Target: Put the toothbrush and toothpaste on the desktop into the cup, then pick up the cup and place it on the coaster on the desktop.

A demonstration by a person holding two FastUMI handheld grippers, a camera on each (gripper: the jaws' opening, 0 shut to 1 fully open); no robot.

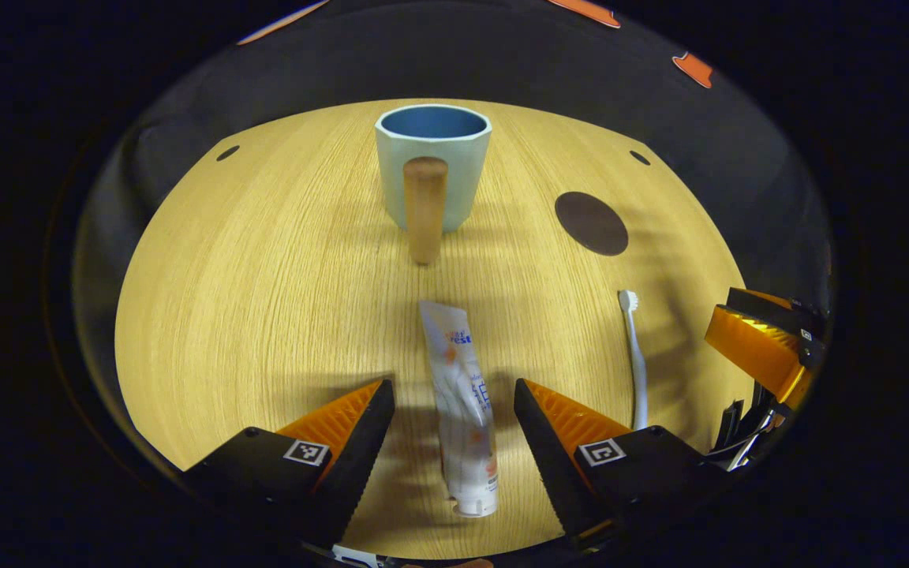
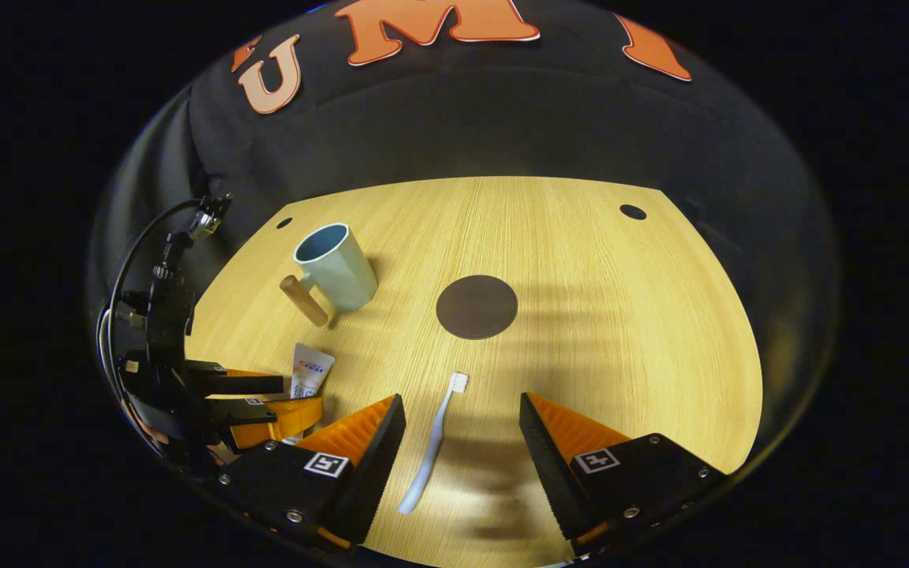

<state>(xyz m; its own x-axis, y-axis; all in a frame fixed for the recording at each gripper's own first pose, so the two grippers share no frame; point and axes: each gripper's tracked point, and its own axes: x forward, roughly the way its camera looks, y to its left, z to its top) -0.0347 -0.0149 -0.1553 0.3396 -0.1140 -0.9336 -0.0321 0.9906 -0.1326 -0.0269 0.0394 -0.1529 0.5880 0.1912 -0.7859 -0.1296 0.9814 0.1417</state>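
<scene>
A white toothpaste tube (image 1: 461, 402) lies flat on the wooden desktop (image 1: 265, 300), between the fingers of my open left gripper (image 1: 454, 402), which hover around it without touching. Beyond it stands a pale blue cup (image 1: 432, 162) with a wooden handle (image 1: 425, 209) pointing toward me. A white toothbrush (image 1: 634, 359) lies to the right. In the right gripper view the toothbrush (image 2: 432, 446) lies between the fingers of my open right gripper (image 2: 461, 414), nearer the left finger. The dark round coaster (image 2: 476, 307) sits just beyond, with the cup (image 2: 336, 267) to its left.
The other gripper (image 1: 762, 347) shows at the right edge of the left gripper view, and the left gripper (image 2: 210, 394) shows at the left of the right gripper view. Small dark holes (image 2: 633, 211) mark the desktop's far corners. Black cloth wall behind.
</scene>
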